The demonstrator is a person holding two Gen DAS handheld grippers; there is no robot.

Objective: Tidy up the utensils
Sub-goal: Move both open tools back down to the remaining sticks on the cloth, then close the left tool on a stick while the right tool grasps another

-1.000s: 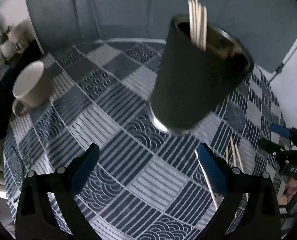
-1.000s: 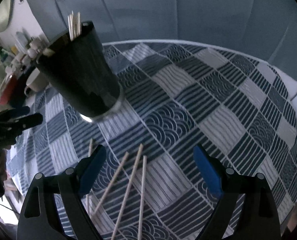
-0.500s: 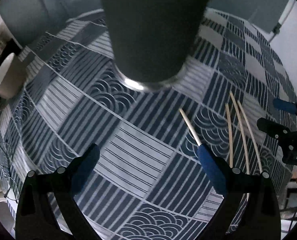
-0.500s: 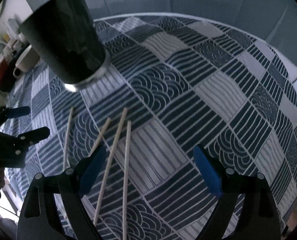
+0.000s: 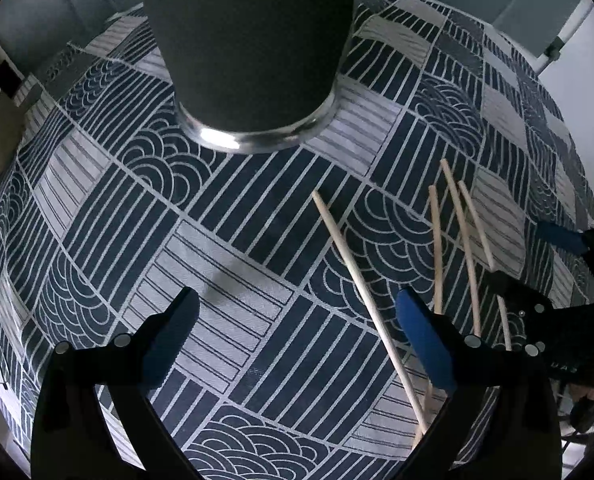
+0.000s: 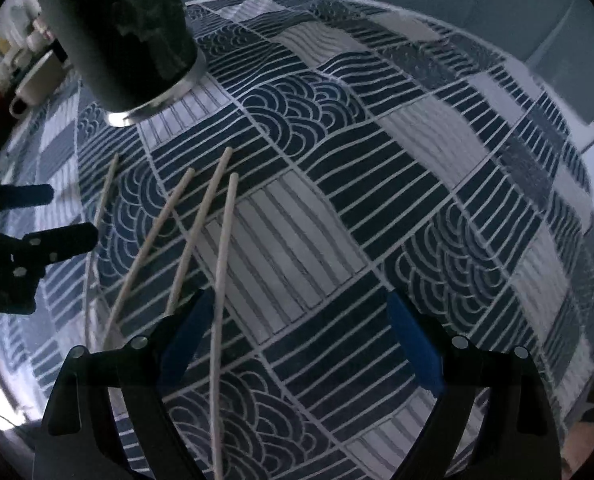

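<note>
Four pale wooden chopsticks (image 6: pixel 201 220) lie loose on the round table's blue-and-white patchwork-pattern tablecloth (image 6: pixel 377 208), all on the near side of the tall dark cylindrical tumbler with a shiny metal base (image 5: pixel 249 48), which stands upright on the cloth. Three of the sticks fan out close together, their far tips pointing roughly toward the tumbler, and the fourth (image 5: pixel 365 292) lies a little apart from them, also angled toward the tumbler's base; none touches the tumbler. The left gripper (image 5: pixel 297 320), black with blue pads, hovers over the cloth in front of the tumbler with its jaws spread wide and nothing between them, its blue right pad just over the lone chopstick's near stretch. The right gripper (image 6: pixel 301 328) likewise has its jaws wide apart and empty, with the near ends of the fanned sticks passing under its left finger. Beyond the tumbler, off to its side at the table's edge, sits a white ceramic mug (image 6: pixel 37 80), near some blurred clutter I cannot make out.
</note>
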